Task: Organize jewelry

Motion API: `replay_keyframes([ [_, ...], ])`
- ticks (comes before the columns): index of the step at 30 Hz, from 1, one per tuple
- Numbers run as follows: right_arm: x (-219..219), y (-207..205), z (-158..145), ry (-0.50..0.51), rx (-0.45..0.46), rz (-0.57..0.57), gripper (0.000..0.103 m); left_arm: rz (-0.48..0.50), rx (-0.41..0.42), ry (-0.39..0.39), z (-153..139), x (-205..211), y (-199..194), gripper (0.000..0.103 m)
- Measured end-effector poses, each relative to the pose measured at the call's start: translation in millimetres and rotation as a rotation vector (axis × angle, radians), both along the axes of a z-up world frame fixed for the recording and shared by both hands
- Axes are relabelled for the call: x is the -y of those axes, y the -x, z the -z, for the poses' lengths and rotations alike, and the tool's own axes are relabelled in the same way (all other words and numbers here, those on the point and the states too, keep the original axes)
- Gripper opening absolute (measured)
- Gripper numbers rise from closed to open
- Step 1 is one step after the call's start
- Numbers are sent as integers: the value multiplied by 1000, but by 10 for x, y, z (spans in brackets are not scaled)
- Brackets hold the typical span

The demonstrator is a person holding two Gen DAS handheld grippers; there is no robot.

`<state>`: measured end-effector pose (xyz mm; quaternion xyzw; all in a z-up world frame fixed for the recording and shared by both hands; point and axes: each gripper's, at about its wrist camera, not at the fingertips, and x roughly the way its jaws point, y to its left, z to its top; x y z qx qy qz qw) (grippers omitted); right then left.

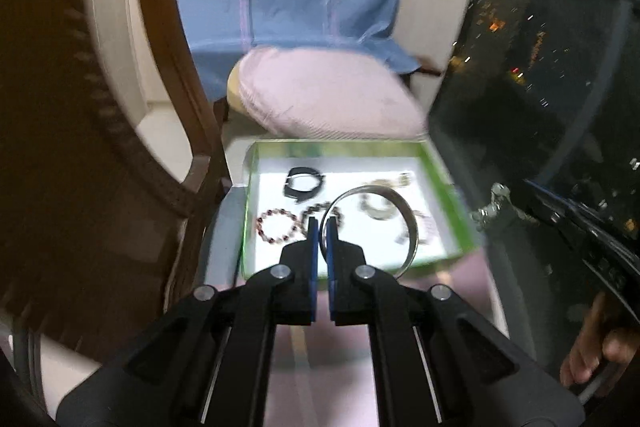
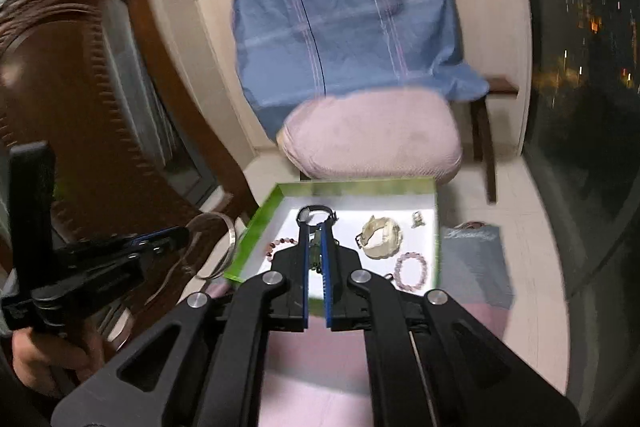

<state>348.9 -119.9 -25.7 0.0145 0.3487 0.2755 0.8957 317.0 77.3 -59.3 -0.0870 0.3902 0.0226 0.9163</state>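
Note:
My left gripper (image 1: 322, 225) is shut on a large silver bangle (image 1: 412, 223) and holds it above a green-rimmed tray (image 1: 452, 203) with a white floor. It also shows at the left of the right wrist view (image 2: 182, 235), with the bangle (image 2: 230, 239) just outside the tray's left rim (image 2: 260, 223). My right gripper (image 2: 316, 239) is shut on a dark beaded piece (image 2: 316, 255) above the tray. In the tray lie a black band (image 1: 302, 183), a red bead bracelet (image 1: 276, 225), a cream piece (image 2: 380, 237) and a pink bead bracelet (image 2: 412, 269).
A pink-cushioned chair (image 2: 376, 143) draped with a blue cloth (image 2: 344, 15) stands behind the tray. A carved wooden chair back (image 2: 100, 107) is at the left. A grey pouch (image 2: 476, 259) lies right of the tray. A dark window (image 2: 580, 67) is at the right.

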Motion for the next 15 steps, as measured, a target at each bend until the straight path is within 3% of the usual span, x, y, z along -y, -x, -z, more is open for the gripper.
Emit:
replay_keyframes([
  [4,-246,-430,451,37,-75,1,6,-21,-101,6,462,-82,-529,6],
  [8,-407,-719,925,89,-145,20,6,-23,-155,20,806,-165,-789,6],
  [9,-427,-757,993,100,-157,23,8,-25,-153,27,853,-190,-814,12],
  [10,-437,-773,1024,107,-164,29,24,-29,-147,28,853,-213,-805,36],
  [11,-419,-764,1032,109,-164,43,54,-30,-141,29,815,-229,-807,56],
  [12,-361,-718,979,96,-149,70,67,-29,-106,32,693,-246,-709,89],
  [13,-270,-625,858,77,-107,115,83,-26,-69,29,593,-234,-625,94],
  [15,-122,-415,591,56,-17,173,95,-1,18,-4,267,-192,-309,97],
])
